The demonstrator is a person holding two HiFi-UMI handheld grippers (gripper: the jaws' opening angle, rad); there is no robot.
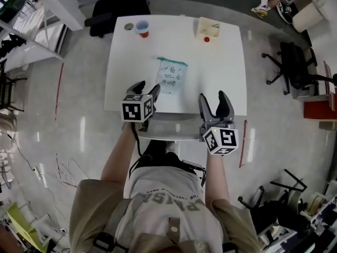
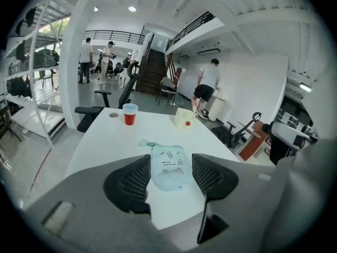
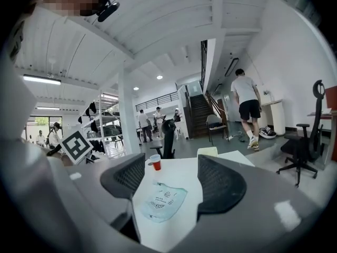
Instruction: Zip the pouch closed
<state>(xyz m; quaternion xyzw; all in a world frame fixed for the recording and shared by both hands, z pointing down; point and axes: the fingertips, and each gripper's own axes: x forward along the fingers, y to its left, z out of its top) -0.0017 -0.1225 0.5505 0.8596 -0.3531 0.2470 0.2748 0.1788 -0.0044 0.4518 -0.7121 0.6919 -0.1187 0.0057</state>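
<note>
While my left gripper (image 1: 147,87) and right gripper (image 1: 213,97) hover at lower centre, fingers wide, holding nothing, the pouch (image 1: 171,75) lies untouched mid-frame on the bench (image 1: 221,57); zipping looks not yet started.

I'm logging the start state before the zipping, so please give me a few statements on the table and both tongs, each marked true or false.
1. The pale blue flat plastic pouch lies on the white table. True.
2. The left tongs are clamped on the pouch. False: they are open, pads off it.
3. The right tongs are open and empty. True.
4. The blue-rimmed red cup stands on the pouch. False: it stands apart, near the table's far edge.
5. A red ball lies by the cream box. True.
</note>
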